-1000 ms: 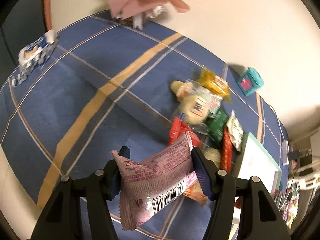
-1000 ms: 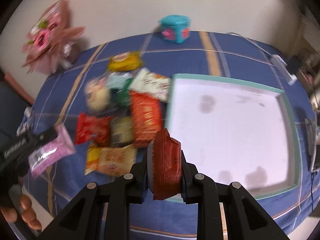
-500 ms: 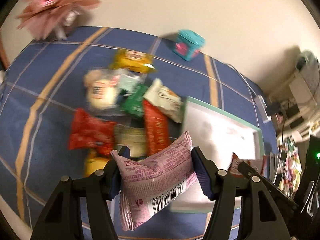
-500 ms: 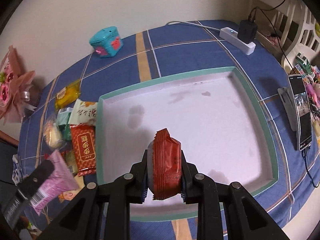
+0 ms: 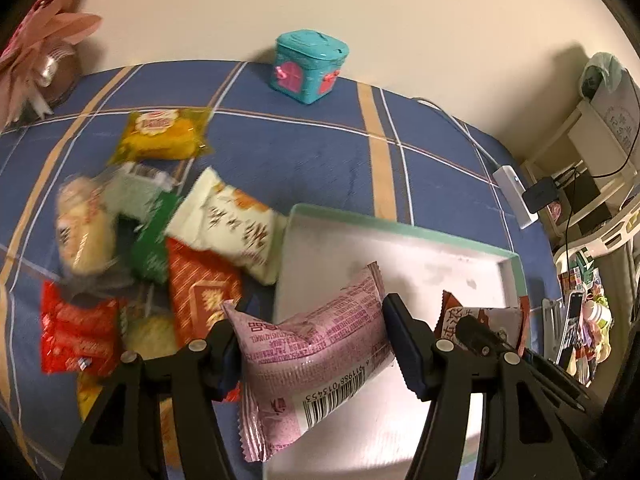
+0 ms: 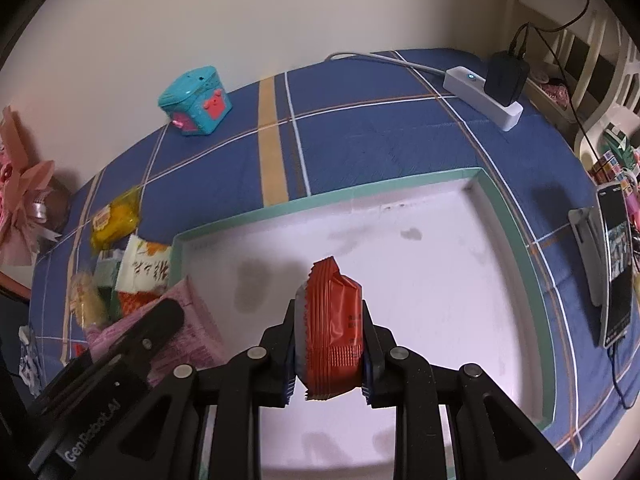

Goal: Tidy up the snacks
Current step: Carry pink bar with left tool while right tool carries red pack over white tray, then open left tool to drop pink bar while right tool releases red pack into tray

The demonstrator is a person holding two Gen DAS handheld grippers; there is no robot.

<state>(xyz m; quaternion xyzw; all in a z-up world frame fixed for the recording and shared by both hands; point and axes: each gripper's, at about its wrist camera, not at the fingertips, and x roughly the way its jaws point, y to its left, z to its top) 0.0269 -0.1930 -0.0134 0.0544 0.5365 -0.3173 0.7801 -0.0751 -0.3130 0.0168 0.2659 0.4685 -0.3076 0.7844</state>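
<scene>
Both grippers loaded, step in hand looks like the carry-to-tray. Left gripper has its jaws closed part-way around a pink packet, pinched across its width at lower centre of the left view, hanging over the near left edge of the tray. Right gripper has its jaws nearly closed, clamping a red-orange packet edge-on, above the tray floor at lower centre of its frame. Tray interior looks bare, so nothing is placed yet, I'd say. Loose snack pile sits on the blue cloth left of the tray, white packet touching the tray wall. Next, by my read: lower each packet over bare tray floor, well apart from each other, open the jaws, then go to the pile. Risk: the two grippers are near each other, so stagger the drops.
</scene>
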